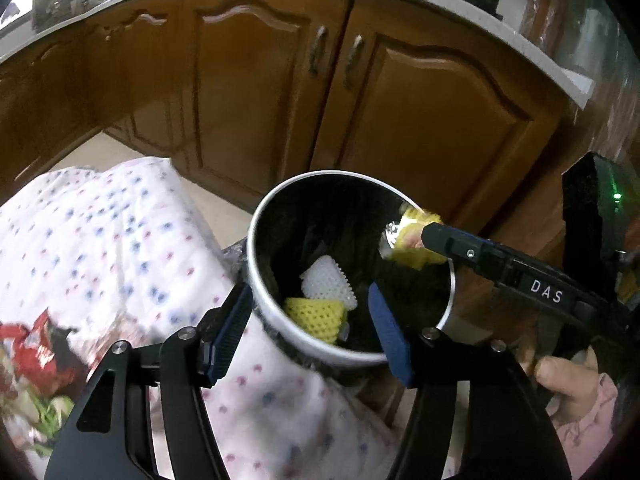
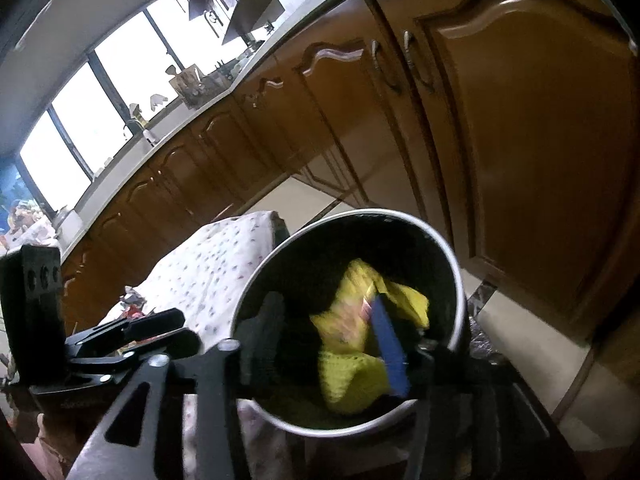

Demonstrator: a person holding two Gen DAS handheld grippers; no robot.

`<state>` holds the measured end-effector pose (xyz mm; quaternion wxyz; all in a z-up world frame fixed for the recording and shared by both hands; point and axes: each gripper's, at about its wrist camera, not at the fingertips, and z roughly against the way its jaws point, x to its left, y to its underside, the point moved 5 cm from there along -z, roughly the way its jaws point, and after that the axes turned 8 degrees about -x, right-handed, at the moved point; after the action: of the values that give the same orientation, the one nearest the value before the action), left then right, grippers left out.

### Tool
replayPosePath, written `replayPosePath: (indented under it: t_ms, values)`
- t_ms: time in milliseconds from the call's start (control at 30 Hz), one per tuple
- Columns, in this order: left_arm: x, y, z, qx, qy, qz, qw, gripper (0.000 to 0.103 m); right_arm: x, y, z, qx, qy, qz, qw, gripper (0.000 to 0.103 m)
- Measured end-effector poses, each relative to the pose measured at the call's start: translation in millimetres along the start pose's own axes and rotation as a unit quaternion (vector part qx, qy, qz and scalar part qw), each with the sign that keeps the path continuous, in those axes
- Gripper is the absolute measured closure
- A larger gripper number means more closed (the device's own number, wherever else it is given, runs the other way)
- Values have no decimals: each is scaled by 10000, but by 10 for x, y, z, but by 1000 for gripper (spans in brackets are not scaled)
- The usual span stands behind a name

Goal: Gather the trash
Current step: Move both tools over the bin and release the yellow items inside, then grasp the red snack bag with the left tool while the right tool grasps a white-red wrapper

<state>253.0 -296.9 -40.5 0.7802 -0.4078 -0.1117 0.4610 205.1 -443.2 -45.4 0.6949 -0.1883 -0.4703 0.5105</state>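
A round white-rimmed trash bin (image 1: 256, 256) with a black liner stands beside a table; it also shows in the right wrist view (image 2: 456, 268). Inside lie a white foam net (image 1: 330, 282) and a yellow foam net (image 1: 316, 314). My right gripper (image 1: 420, 240) is shut on a yellow wrapper with a silver end (image 1: 404, 236) and holds it over the bin's right rim. In the right wrist view the right gripper (image 2: 344, 340) holds the blurred yellow wrapper (image 2: 360, 320) above the bin mouth. My left gripper (image 1: 310, 328) is open and empty, just in front of the bin.
A table with a dotted white cloth (image 1: 120, 248) stands left of the bin, with red and green packaging (image 1: 36, 356) on it. Brown cabinet doors (image 1: 420, 112) under a white countertop (image 1: 460, 12) stand close behind the bin. The floor is pale tile (image 2: 312, 196).
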Motion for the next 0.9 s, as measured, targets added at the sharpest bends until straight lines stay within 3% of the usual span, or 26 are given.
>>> replayPosePath:
  t_ms: [33, 567, 800, 900]
  values:
    - [41, 28, 64, -43, -27, 45, 10000, 40, 14, 9, -6, 17, -25, 4, 10000, 42]
    - [820, 468, 932, -537, -554, 865, 9933, 37, 482, 227, 236, -178, -160, 51, 9997, 41]
    - [1162, 708, 1266, -671, -837, 1181, 9872, 36, 828, 437, 332, -337, -314, 98, 9989, 10]
    - [1291, 786, 1374, -737, -1012, 1236, 9844, 27, 997, 516, 305, -342, -353, 243, 9985, 10]
